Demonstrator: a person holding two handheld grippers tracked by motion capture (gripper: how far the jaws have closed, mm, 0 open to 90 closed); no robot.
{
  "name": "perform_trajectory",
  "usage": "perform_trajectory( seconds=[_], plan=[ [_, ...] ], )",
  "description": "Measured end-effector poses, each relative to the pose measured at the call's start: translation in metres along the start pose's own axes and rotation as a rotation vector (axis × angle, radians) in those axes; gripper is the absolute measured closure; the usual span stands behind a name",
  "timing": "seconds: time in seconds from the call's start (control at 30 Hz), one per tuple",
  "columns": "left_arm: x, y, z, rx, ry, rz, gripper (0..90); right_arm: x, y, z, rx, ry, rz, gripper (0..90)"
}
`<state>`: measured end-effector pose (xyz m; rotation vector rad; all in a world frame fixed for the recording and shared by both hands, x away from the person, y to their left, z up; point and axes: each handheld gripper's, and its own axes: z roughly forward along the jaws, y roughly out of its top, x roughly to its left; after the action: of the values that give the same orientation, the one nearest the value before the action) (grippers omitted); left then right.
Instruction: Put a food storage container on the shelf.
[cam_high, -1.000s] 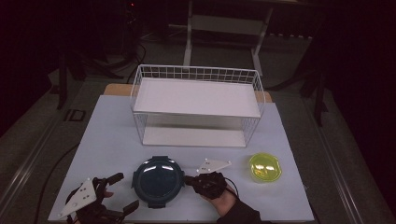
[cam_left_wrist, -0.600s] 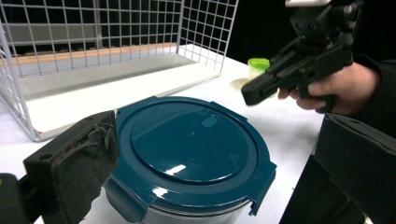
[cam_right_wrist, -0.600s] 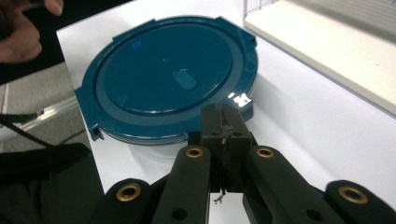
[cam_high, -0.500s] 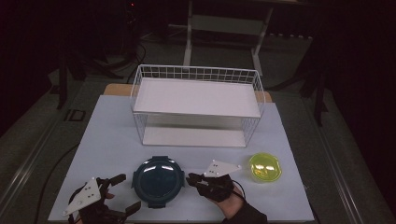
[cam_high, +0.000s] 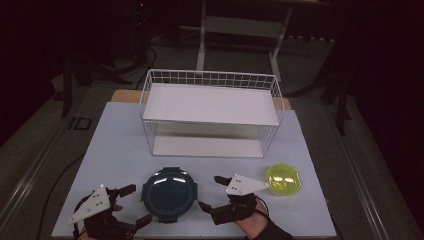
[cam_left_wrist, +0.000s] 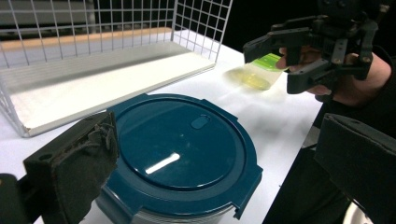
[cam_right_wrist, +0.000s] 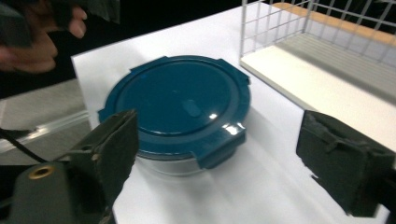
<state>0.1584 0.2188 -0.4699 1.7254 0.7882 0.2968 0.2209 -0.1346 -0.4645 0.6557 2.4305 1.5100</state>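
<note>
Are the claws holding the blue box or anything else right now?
No, nothing is held. The right gripper has just been opening, with nothing between its jaws. The left gripper is open too. The blue lidded container sits on the table between them, untouched.

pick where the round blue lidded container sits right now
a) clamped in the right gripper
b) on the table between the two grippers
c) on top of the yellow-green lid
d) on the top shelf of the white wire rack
b: the high view shows the blue lidded container standing on the table between the left gripper and the right gripper, both open and clear of it, in front of the wire rack.
</note>
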Motion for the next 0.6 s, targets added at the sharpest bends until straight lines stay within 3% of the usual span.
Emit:
perform_trajectory(
  seconds=[0.07,0.1,0.13,0.2,0.27,0.3,0.33,0.37,0.4,0.47,0.5,0.6],
  plan=[
    [0.003,0.003,-0.001,0.008,-0.006,-0.011,0.0,0.000,0.001,-0.001,-0.005,-0.016,-0.007,12.0],
    [0.008,0.007,-0.002,0.025,0.001,-0.021,0.0,0.001,0.002,-0.004,-0.033,-0.061,-0.008,12.3],
    [0.008,0.007,-0.002,0.025,0.001,-0.021,0.0,0.002,0.003,-0.005,-0.037,-0.077,-0.018,14.2],
    [0.017,0.015,-0.002,0.048,-0.009,-0.064,0.0,0.001,0.005,-0.006,-0.046,-0.055,-0.022,14.6],
    [0.018,0.016,-0.001,0.053,-0.014,-0.076,0.0,-0.001,0.006,-0.008,-0.066,-0.036,-0.028,17.1],
    [0.023,0.019,0.000,0.070,-0.005,-0.106,0.0,0.000,0.007,-0.009,-0.041,-0.050,-0.029,17.1],
    [0.023,0.019,0.000,0.070,-0.005,-0.106,0.0,0.000,0.007,-0.009,-0.041,-0.050,-0.029,17.1],
    [0.029,0.020,0.001,0.072,-0.030,-0.164,0.0,0.000,0.008,-0.010,-0.069,-0.057,-0.031,16.8],
    [0.033,0.020,0.001,0.073,-0.037,-0.189,0.0,-0.001,0.008,-0.011,-0.075,-0.052,-0.026,16.0],
    [0.037,0.019,0.002,0.080,-0.039,-0.209,0.0,-0.001,0.009,-0.012,-0.071,-0.063,-0.023,15.7],
    [0.044,0.016,0.003,0.093,-0.026,-0.237,1.6,-0.002,0.010,-0.013,-0.068,-0.057,0.003,15.2],
    [0.055,0.009,0.008,0.119,-0.035,-0.290,3.1,-0.002,0.010,-0.013,-0.054,-0.072,0.015,14.3]
  ],
)
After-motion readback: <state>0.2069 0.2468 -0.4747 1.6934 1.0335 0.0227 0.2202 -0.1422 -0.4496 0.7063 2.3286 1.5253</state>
